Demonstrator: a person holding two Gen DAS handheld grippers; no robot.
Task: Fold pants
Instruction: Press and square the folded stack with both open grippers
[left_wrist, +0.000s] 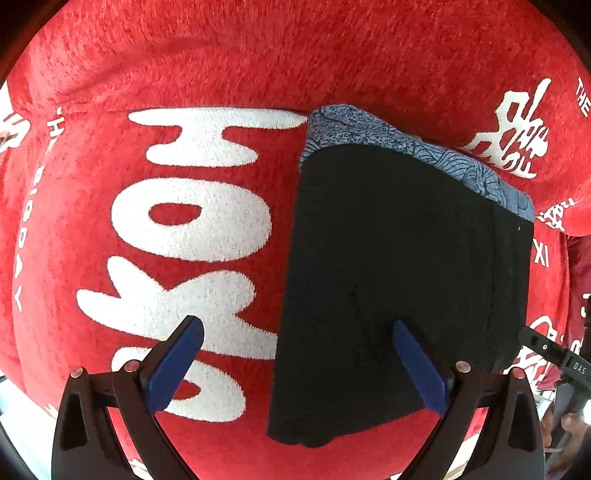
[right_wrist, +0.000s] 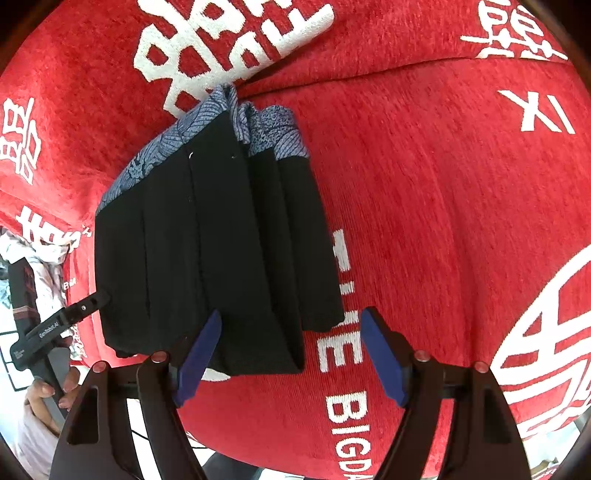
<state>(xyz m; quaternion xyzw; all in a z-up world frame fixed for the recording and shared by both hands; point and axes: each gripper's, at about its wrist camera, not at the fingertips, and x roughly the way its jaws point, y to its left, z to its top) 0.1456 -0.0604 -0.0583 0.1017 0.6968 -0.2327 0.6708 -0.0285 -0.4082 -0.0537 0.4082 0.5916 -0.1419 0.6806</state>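
The black pants (left_wrist: 399, 280) lie folded into a compact rectangle on the red cloth, with a blue patterned band (left_wrist: 399, 142) at the far end. In the right wrist view the pants (right_wrist: 221, 251) show several stacked layers, blue band (right_wrist: 258, 118) at the top. My left gripper (left_wrist: 299, 350) is open and empty above the pants' near left edge. My right gripper (right_wrist: 291, 343) is open and empty over the pants' near right corner. The right gripper's finger shows in the left wrist view (left_wrist: 554, 354); the left gripper's finger shows in the right wrist view (right_wrist: 62, 321).
A red plush cloth with large white letters and characters (left_wrist: 184, 221) covers the whole surface, also in the right wrist view (right_wrist: 443, 221). A fold ridge runs across its far side. A hand (right_wrist: 48, 398) and patterned fabric show at the left edge.
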